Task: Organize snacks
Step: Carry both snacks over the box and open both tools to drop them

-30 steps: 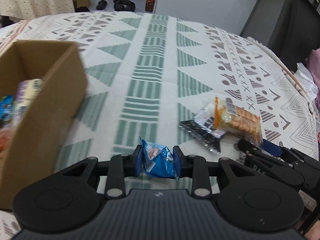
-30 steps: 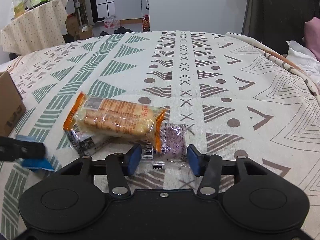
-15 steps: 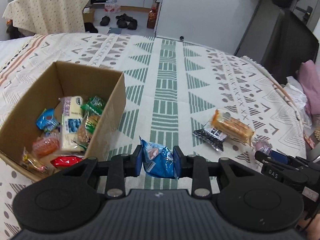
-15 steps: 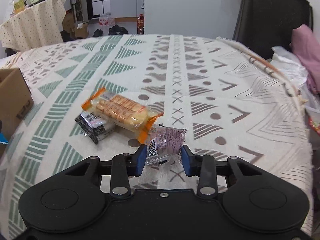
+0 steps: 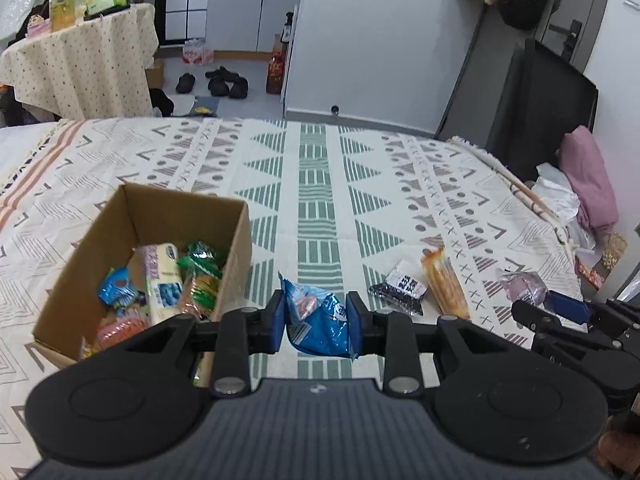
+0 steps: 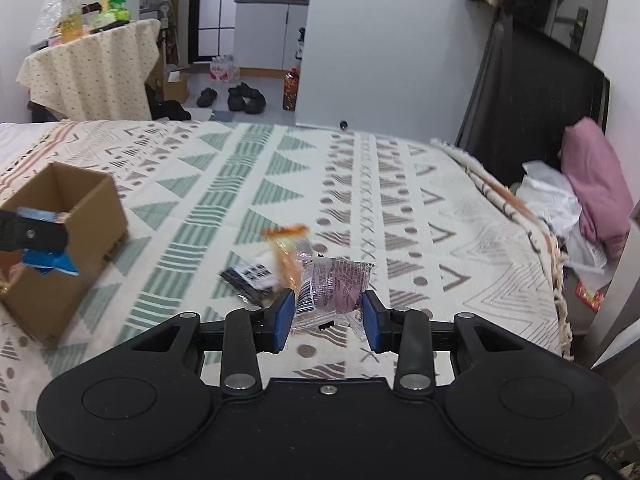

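Note:
My left gripper (image 5: 316, 322) is shut on a blue snack packet (image 5: 318, 320), held in the air just right of the cardboard box (image 5: 236, 236). The box holds several snacks. My right gripper (image 6: 325, 314) is shut on a clear wrapper with a purple snack (image 6: 340, 286), lifted above the bedspread. In the left wrist view the right gripper (image 5: 560, 308) shows at the right edge with the purple snack (image 5: 520, 284). An orange cracker pack (image 5: 444, 284) and a black-and-white packet (image 5: 402, 286) lie on the patterned bedspread (image 5: 312, 184).
A black headboard (image 6: 532, 112) and pink clothes (image 6: 596, 180) flank the bed's right side. Beyond the bed's far edge are shoes (image 5: 220, 82) on the floor and a cloth-covered table (image 5: 80, 56) with bottles.
Both grippers rose from the bedspread with their packets. The right gripper's jaws closed onto the purple snack and lifted it. The box's inside came into the left wrist view.

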Tool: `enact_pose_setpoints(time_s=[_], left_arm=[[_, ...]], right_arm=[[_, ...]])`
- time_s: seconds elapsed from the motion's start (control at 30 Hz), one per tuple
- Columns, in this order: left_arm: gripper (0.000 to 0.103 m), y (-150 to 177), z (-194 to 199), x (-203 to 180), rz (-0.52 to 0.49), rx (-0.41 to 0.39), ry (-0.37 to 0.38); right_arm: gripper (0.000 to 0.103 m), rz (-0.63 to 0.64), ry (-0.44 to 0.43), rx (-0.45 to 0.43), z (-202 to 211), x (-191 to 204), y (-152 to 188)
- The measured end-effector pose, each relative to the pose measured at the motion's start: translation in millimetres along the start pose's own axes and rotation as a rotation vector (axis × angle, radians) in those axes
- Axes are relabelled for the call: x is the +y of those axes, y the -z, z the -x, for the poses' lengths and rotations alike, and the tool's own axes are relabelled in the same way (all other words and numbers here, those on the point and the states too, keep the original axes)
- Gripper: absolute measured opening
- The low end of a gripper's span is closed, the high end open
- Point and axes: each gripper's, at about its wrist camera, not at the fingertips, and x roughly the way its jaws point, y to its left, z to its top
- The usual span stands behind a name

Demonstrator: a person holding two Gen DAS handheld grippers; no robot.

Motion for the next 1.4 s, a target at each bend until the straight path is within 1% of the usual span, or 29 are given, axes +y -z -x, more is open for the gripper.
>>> enact_pose_setpoints(time_s=[0.1,0.17,0.2,0.33,0.4,0.43,0.57,0.93,1.17,1.4], left_arm=[[0.03,-2.6,8.4,5.9,0.012,-0.013,0.01],[0.03,-4.8,16.3,8.1,-0.006,-0.037,-0.017],[0.03,-6.8,20.0,10.3,-0.006,-0.043,-0.019],[0.031,-14.0,33.3,21.5,-0.004,-0.072,-0.035],[0.031,-17.9,38.0,30.5,0.01,-0.083,-0.032],[0.031,-19.8,39.5,34.8,0.016,-0.088,-0.035],[0.03,-25.9,43.7,53.9,0.045,-0.099,-0.054],[0.03,-38.4,55.3,99.4,0.096,-0.147,-0.129],[0.031,-38.5,40.6,131.9,0.179,-0.12,-0.144],[0.031,-36.4,17.4,151.9,0.244,-0.103,-0.109]], right_arm=[[0.036,0.014,0.006,-0.025,11.5,11.5,-4.9],[0.036,0.027,0.009,-0.049,21.2,20.1,-10.0],[0.036,0.032,0.009,-0.058,25.5,23.0,-12.3],[0.036,0.042,-0.01,-0.085,39.2,37.9,-24.1],[0.036,0.028,-0.043,-0.085,43.8,43.8,-30.8],[0.036,0.018,-0.06,-0.078,45.3,46.3,-33.7],[0.036,0.026,-0.071,-0.068,49.0,63.0,-46.1],[0.036,0.068,-0.15,-0.095,46.2,113.9,-62.1],[0.036,0.099,-0.221,-0.116,35.1,149.1,-74.0],[0.036,0.135,-0.271,-0.123,13.5,176.1,-81.0]])
